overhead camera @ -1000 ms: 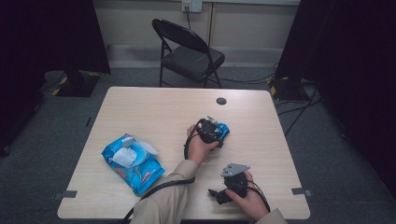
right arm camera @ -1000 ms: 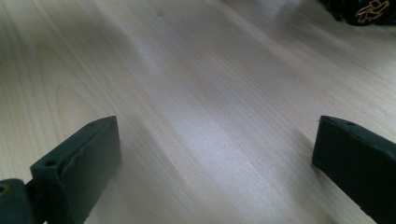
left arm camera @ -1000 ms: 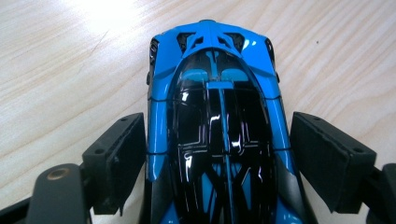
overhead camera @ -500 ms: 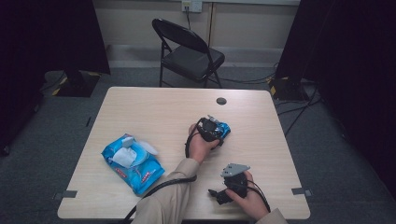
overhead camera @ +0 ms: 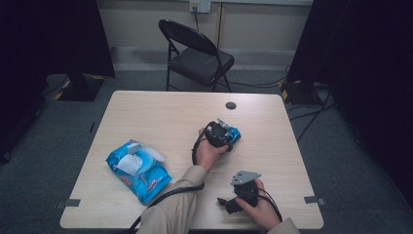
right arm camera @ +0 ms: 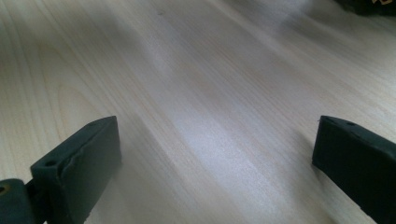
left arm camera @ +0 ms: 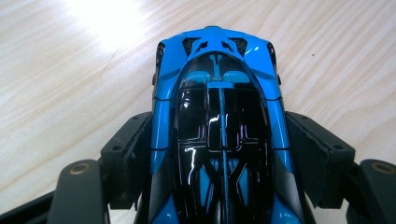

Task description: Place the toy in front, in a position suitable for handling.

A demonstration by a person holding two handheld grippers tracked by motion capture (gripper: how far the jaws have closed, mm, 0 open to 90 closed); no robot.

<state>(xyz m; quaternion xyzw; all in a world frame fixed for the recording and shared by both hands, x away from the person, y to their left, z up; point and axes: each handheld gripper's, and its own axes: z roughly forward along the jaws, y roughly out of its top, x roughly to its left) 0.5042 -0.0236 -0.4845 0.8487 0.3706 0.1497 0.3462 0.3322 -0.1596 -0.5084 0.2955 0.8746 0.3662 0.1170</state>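
The left gripper (overhead camera: 225,137) sat over a blue toy car (left arm camera: 219,121) right of the table's middle, well apart from the blue pack of wipes (overhead camera: 139,168) near the left edge. In the left gripper view the car lay lengthwise between the two black jaws, nose pointing away, wheels down on the table (overhead camera: 160,122). The jaws had just been closing around it; the left one looked to be against the car's flank, while the right one seemed a sliver off the body, so the hold did not yet read as firm.

The step in hand appeared to be grasping the car. To do it well, the jaws should finish closing squarely on the widest part of the body, behind the front wheels, so the glossy shell cannot squirt forward. Keeping the gripper level and centred along the roofline would let both pads land together rather than pushing the car sideways. A slow squeeze would suit the slick paint, with a lift only once both sides bear.

The right gripper (overhead camera: 229,204) rested near the table's near edge, its jaws wide apart with nothing but bare wood between them.
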